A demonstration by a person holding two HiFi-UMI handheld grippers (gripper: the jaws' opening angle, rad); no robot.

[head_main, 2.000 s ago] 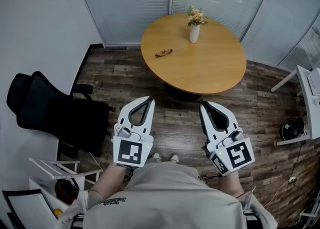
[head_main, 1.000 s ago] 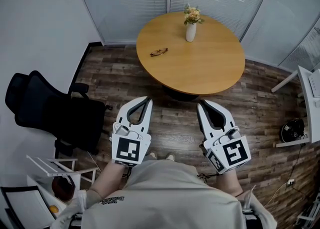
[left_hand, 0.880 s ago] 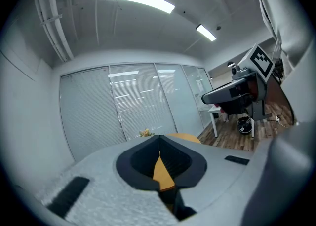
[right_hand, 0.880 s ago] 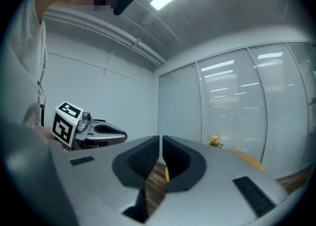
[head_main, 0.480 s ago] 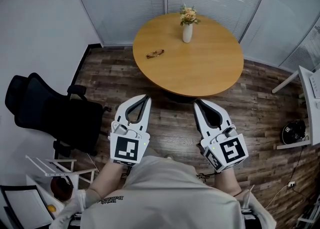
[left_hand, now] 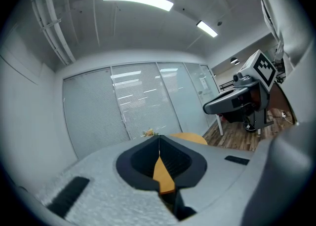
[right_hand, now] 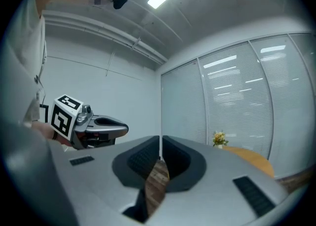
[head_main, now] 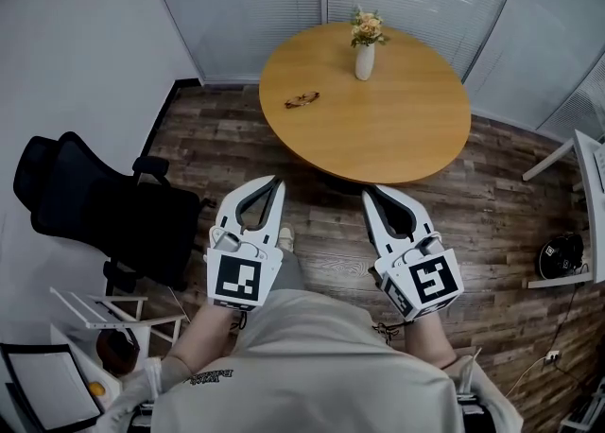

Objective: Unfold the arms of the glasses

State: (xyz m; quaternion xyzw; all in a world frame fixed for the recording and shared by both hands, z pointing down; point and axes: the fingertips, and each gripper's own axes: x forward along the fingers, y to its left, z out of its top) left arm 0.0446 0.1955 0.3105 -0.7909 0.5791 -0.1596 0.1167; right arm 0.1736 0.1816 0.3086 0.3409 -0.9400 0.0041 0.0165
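Observation:
A pair of folded brown glasses (head_main: 302, 99) lies on the left part of a round wooden table (head_main: 397, 138), far ahead of both grippers. My left gripper (head_main: 276, 179) is held level at waist height over the wood floor, its jaws shut with nothing between them. To its right, my right gripper (head_main: 365, 192) is also shut and empty. In the left gripper view the jaw tips (left_hand: 159, 136) meet, and the right gripper (left_hand: 237, 102) shows to the side. In the right gripper view the tips (right_hand: 160, 137) meet too. The glasses show in neither gripper view.
A white vase of flowers (head_main: 365, 55) stands at the table's far side. A black office chair (head_main: 95, 209) is on the left, with a white rack (head_main: 104, 313) below it. A white desk edge (head_main: 586, 185) and a black round object (head_main: 564, 256) are on the right.
The view has shifted slightly, and the table and glasses sit a little further right than half a second ago. Both grippers stay shut and low in front of the person.

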